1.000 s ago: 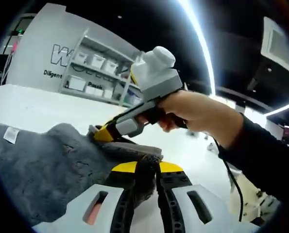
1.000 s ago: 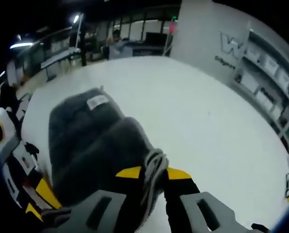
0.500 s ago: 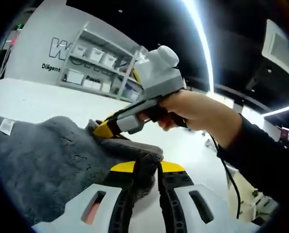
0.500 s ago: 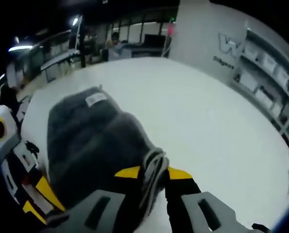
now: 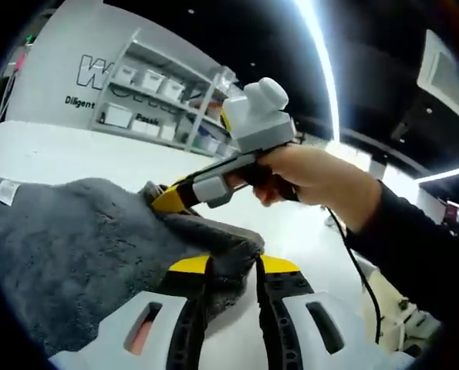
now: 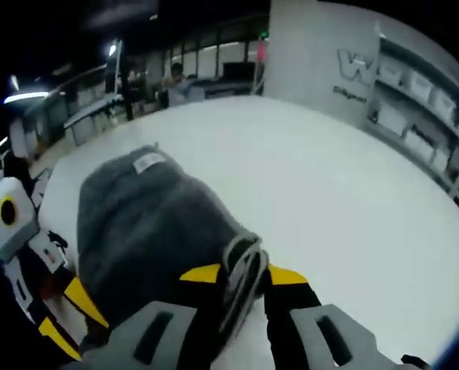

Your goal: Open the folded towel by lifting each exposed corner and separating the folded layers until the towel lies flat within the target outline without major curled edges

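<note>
The grey towel [image 6: 148,223] is up off the white table [image 6: 345,193], bunched and draped, its white label [image 6: 150,161] riding at about 11 o'clock in the right gripper view. The right gripper [image 6: 241,271] is clenched on a thick folded edge at 6 o'clock. The left gripper [image 5: 231,266] bites another edge low in its own view, with the right gripper [image 5: 171,199] pinching just above. My read: corners lifted, layers barely separated; spreading flat remains. No target outline is visible.
</note>
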Tool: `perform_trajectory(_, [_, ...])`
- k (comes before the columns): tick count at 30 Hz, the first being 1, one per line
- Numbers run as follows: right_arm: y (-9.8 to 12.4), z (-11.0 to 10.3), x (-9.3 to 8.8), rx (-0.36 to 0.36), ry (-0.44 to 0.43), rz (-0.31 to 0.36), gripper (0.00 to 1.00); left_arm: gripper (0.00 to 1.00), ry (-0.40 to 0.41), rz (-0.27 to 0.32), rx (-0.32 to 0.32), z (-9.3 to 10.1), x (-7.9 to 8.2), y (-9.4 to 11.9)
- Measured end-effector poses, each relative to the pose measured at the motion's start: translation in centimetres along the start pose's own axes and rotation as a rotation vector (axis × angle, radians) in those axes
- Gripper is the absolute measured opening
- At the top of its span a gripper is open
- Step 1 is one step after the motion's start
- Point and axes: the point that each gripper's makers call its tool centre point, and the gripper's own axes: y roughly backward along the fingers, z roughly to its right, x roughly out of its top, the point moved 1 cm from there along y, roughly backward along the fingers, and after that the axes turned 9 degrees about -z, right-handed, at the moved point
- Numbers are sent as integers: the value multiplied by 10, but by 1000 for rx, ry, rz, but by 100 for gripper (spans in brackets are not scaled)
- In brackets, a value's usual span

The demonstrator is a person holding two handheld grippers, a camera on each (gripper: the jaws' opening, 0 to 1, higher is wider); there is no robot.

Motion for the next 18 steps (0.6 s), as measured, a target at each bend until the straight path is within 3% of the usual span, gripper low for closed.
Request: perform_trajectory(18, [14,13,-7,-60,19,22,19,25,10,-34,-17,4,-8,-2])
